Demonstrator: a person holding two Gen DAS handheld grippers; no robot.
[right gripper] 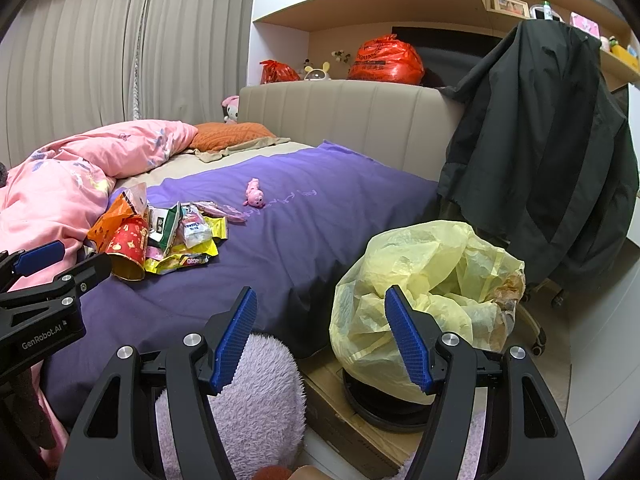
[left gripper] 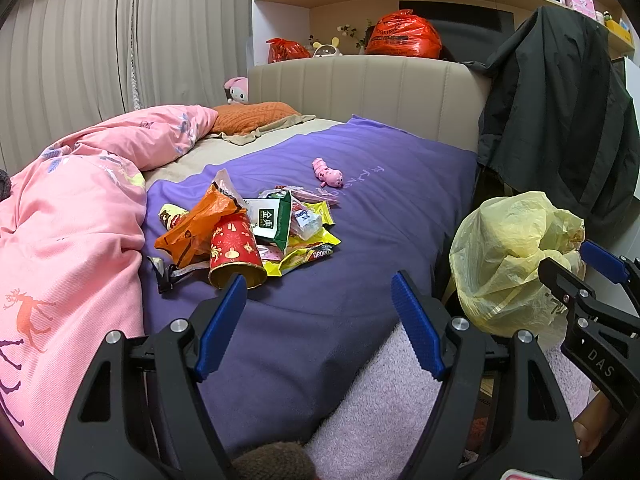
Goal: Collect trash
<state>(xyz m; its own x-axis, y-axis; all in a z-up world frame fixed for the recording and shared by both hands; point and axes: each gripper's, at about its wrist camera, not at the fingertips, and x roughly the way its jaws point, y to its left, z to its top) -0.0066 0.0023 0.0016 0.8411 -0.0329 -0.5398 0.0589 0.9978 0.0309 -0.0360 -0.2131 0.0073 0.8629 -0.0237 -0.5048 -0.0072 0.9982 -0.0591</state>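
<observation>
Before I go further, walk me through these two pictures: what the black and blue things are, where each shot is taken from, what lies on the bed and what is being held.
The black arms with blue pads are hand-held claws, one in each of a person's hands, each with a camera looking out along its fingers. One picture looks out from the left claw, the other from the right claw. Each claw also shows at the edge of the other's picture. Both are open and hold nothing. On the purple blanket lies a pile of trash: a red paper cup on its side, an orange bag and snack wrappers. A pink toy lies apart, farther back. Beside the bed stands a bin lined with a yellow bag.
</observation>
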